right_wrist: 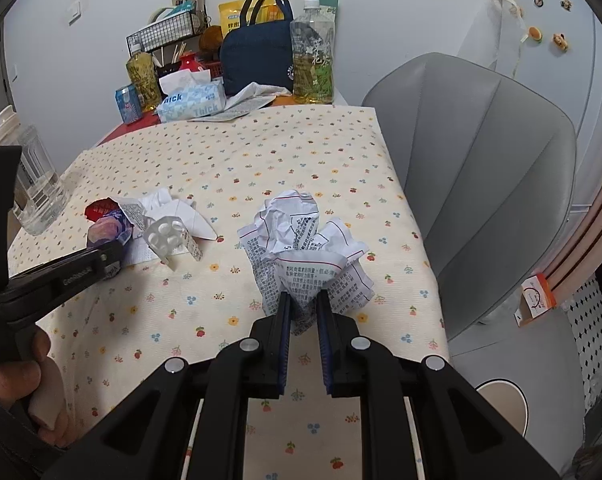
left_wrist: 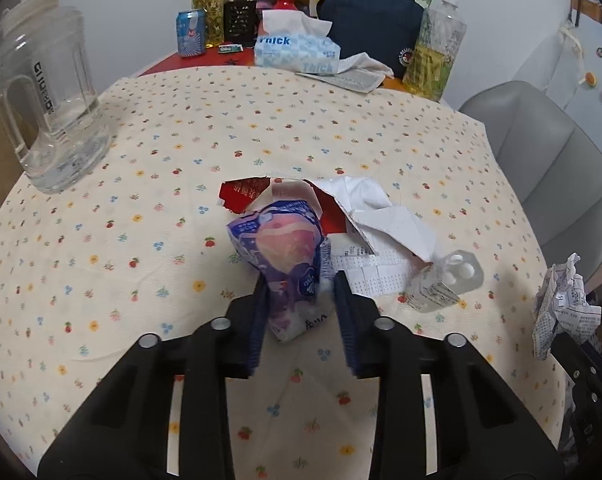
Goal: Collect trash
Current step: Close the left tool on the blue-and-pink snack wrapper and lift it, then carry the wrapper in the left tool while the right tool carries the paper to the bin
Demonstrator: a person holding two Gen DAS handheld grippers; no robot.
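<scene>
On the floral tablecloth (left_wrist: 149, 128), our left gripper (left_wrist: 301, 284) pinched the purple wrapper (left_wrist: 285, 256); our right gripper (right_wrist: 303, 300) gripped crumpled paper (right_wrist: 301, 240). Next, we judged, came lifting both away.

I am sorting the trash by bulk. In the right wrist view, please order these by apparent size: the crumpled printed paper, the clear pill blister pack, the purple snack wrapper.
1. crumpled printed paper, though it lies nearest the camera, which inflates it.
2. clear pill blister pack and purple snack wrapper: look alike; the wrapper is partly hidden, so unranked.
</scene>
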